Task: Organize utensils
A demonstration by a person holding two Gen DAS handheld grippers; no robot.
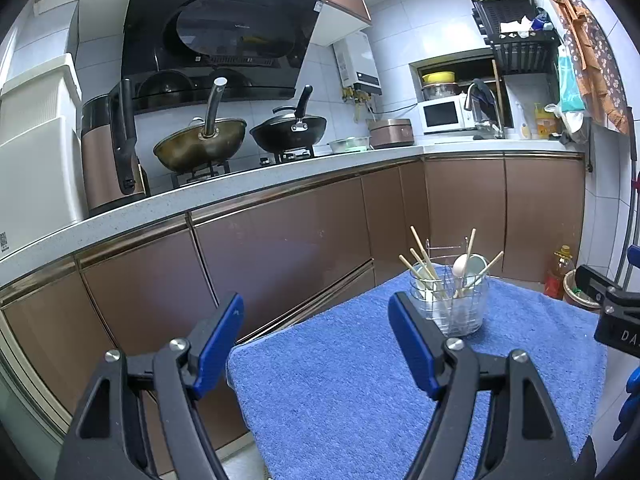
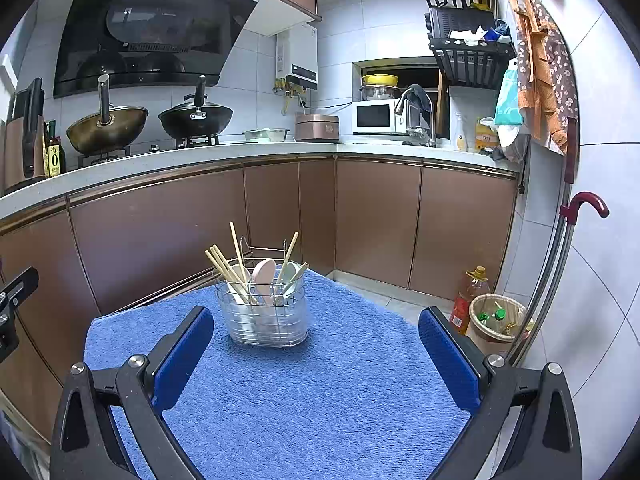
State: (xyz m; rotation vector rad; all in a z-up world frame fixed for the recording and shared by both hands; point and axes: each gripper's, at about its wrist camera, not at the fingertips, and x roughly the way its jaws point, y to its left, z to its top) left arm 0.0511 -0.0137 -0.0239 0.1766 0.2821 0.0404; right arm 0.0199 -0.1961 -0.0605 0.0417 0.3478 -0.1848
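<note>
A blue towel (image 2: 320, 392) covered the small table from edge to edge, its nap rough and even; its left edge dropped off beside the brown cabinet fronts. Directly on the towel, toward the far end, stood one thing: a wire utensil holder (image 2: 266, 316) with a clear liner, upright. Wooden chopsticks (image 2: 228, 268) leaned out of it to the left and right, and pale spoons (image 2: 263, 276) stood bowl-up among them. In the left wrist view the holder (image 1: 450, 304) sat at the far right of the towel (image 1: 340, 380), close to its far edge. The near stretch of towel carried nothing else.
</note>
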